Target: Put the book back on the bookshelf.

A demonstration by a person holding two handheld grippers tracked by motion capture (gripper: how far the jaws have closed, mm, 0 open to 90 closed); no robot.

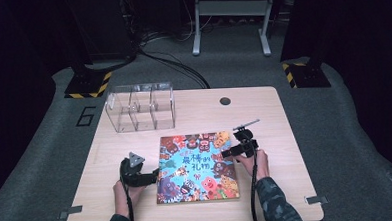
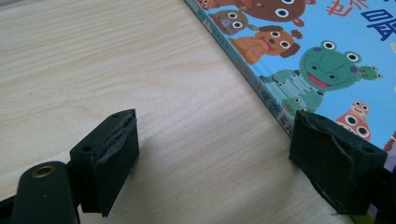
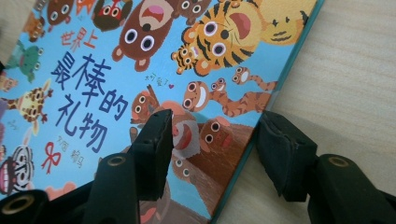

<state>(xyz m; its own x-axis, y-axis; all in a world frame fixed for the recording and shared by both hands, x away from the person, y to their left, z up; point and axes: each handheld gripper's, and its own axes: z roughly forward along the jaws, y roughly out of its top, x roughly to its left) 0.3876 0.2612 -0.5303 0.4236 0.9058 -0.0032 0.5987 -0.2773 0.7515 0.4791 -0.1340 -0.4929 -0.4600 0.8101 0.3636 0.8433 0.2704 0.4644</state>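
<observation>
Left to right. Clear acrylic three-compartment organizer box (image 1: pixel 140 107) stands at the far left of the light wood-grain table (image 1: pixel 280 132), well apart from the action; probably a slot for the book, can't confirm.

Left gripper (image 1: pixel 154 176), black two-jaw tool with a grey three-cornered plate, lies low at the book's left edge. In the left gripper view its jaws are spread wide: one pad on bare table, the other right at the spine, nothing pinched. Likely parked there to brace the book against sliding.

Square colourful picture book with cartoon animals and blue Chinese title (image 1: pixel 196 166) lies flat at table centre-near, cover up, closed.

Right gripper (image 1: pixel 225 154) sits at the book's right edge. In the right gripper view, jaws straddle that edge: one finger (image 3: pixel 154 149) over the cover, the other on the table side just beside the edge. Moderately spread, pads not pressing. Looks set to nip or lift the cover or the edge.
</observation>
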